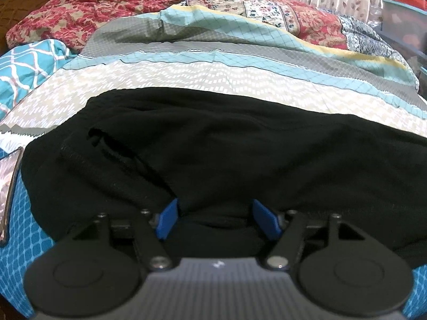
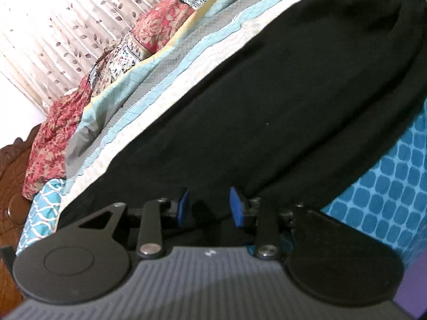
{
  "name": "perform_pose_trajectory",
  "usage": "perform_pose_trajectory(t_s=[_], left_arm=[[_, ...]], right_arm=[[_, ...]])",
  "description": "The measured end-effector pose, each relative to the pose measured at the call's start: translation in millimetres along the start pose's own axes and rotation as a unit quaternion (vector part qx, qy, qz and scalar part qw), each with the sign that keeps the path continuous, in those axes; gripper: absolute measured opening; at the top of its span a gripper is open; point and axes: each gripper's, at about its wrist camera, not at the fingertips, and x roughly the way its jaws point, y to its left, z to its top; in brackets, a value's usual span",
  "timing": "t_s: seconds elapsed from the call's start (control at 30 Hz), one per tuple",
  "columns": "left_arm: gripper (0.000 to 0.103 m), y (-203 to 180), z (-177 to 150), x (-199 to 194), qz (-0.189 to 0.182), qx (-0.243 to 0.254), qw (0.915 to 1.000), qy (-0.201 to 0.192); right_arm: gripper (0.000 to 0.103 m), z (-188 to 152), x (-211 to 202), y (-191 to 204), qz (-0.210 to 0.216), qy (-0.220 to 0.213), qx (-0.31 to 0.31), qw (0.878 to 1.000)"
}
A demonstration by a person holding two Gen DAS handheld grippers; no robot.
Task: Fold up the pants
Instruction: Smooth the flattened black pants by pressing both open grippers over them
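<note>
Black pants (image 1: 213,149) lie spread across the patterned bed sheet (image 1: 133,80). In the left wrist view my left gripper (image 1: 216,213) sits low at the near edge of the cloth, its blue fingers (image 1: 168,218) apart with black fabric bunched between and over their tips. In the right wrist view the pants (image 2: 267,106) run away along the bed. My right gripper (image 2: 210,205) is at the near edge of the cloth, blue fingers (image 2: 236,208) apart, tips under the fabric. Whether either grips the cloth is hidden.
A red floral blanket (image 1: 93,13) is heaped at the far side of the bed. A teal patterned pillow (image 1: 24,64) lies at the left. A flat shiny object (image 1: 8,181) lies at the left edge. A curtain (image 2: 53,26) hangs behind; a carved wooden headboard (image 2: 10,181) stands at the left.
</note>
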Motion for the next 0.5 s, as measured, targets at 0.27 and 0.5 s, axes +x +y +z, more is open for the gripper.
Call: perform_pose_trajectory(t_s=[0.27, 0.5], left_arm=[[0.069, -9.1, 13.2, -17.4, 0.003, -0.009, 0.9999, -0.005], [0.073, -28.2, 9.9, -48.1, -0.029, 0.004, 0.9985, -0.047]], right_arm=[[0.045, 3.2, -33.2, -9.4, 0.014, -0.038, 0.021, 0.999], [0.044, -6.0, -26.2, -24.2, -0.006, -0.029, 0.038, 0.999]])
